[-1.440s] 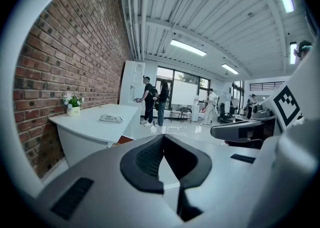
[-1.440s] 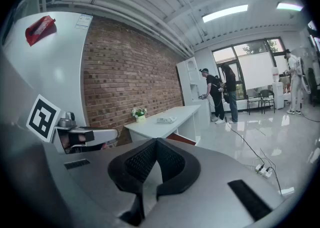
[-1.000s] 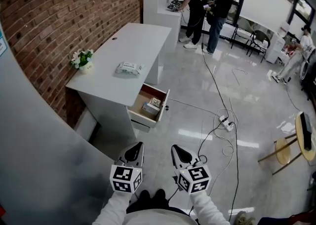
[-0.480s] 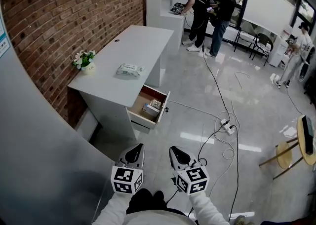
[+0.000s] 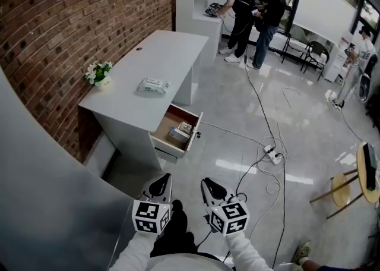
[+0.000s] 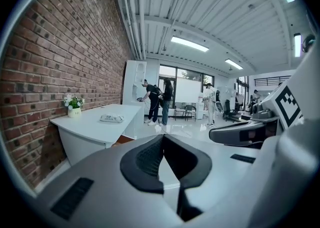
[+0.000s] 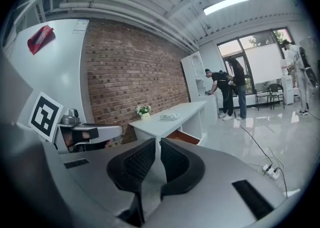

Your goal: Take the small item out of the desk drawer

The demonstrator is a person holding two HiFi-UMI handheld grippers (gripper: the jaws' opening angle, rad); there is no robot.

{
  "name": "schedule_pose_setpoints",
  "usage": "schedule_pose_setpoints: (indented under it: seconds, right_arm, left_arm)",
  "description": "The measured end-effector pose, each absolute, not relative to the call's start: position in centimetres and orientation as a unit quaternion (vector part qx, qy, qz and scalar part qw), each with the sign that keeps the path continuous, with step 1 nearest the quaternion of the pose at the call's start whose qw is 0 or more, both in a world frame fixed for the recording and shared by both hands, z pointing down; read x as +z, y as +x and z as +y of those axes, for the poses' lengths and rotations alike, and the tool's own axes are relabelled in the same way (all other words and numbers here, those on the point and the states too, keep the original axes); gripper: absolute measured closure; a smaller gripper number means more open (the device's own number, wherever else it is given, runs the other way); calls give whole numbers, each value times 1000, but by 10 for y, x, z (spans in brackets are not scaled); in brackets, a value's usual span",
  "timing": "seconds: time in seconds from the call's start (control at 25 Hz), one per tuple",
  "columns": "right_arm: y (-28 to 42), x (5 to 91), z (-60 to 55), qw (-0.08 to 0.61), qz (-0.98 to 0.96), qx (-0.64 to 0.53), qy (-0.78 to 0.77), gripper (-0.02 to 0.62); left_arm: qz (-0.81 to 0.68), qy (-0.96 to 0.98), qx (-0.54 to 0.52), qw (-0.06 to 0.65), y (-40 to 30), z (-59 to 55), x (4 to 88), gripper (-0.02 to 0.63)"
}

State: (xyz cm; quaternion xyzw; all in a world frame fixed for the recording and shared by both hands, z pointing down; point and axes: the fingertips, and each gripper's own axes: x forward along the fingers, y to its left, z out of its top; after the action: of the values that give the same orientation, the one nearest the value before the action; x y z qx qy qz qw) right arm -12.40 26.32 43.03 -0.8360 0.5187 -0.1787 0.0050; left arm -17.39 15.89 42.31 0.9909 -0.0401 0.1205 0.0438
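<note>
The white desk [image 5: 160, 56] stands against the brick wall, and its wooden drawer [image 5: 161, 131] is pulled open toward the floor. Inside lie a small patterned item [image 5: 186, 126] and a pale box [image 5: 177, 135]. Both grippers hang low, well short of the desk. My left gripper [image 5: 160, 184] [image 6: 162, 138] is shut with nothing between its pads. The jaws of my right gripper [image 5: 209, 187] [image 7: 157, 143] are opening, with a thin empty gap between the pads. The drawer's edge [image 7: 189, 136] shows far ahead in the right gripper view.
On the desk lie a pack of wipes [image 5: 149, 85] and a small flower pot [image 5: 98, 74]. Cables and a power strip [image 5: 271, 153] run across the glossy floor. Two people [image 5: 249, 8] stand at a far counter. A curved grey wall [image 5: 47, 192] is close on the left, and a round stool [image 5: 344, 183] on the right.
The desk has drifted slightly left in the head view. A dark shoe has stepped forward between the two grippers. Both grippers stay low, side by side.
</note>
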Motion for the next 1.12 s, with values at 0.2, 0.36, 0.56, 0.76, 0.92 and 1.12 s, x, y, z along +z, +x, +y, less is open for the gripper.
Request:
schedule_pose_setpoints:
  seconds: [0.2, 0.36, 0.56, 0.76, 0.92, 1.12]
  right_arm:
    - [-107, 436, 254, 7, 519, -186, -834, 541]
    - [-91, 445, 244, 7, 519, -196, -832, 529]
    - [-66, 455, 221, 4, 522, -208, -827, 517]
    - [-34, 461, 188, -1, 526, -216, -822, 511]
    - [-10, 467, 163, -8, 529, -226, -818, 508]
    - [16, 472, 133, -18, 529, -232, -816, 506]
  left_arm:
    - [-36, 990, 125, 47, -153, 152, 429, 588]
    - [-34, 990, 127, 52, -134, 140, 435, 588]
    - [-38, 989, 128, 59, -106, 116, 442, 588]
    - [-45, 987, 136, 67, -76, 83, 450, 588]
    - [-49, 986, 141, 74, -51, 60, 455, 588]
    - [-50, 985, 143, 80, -22, 32, 460, 588]
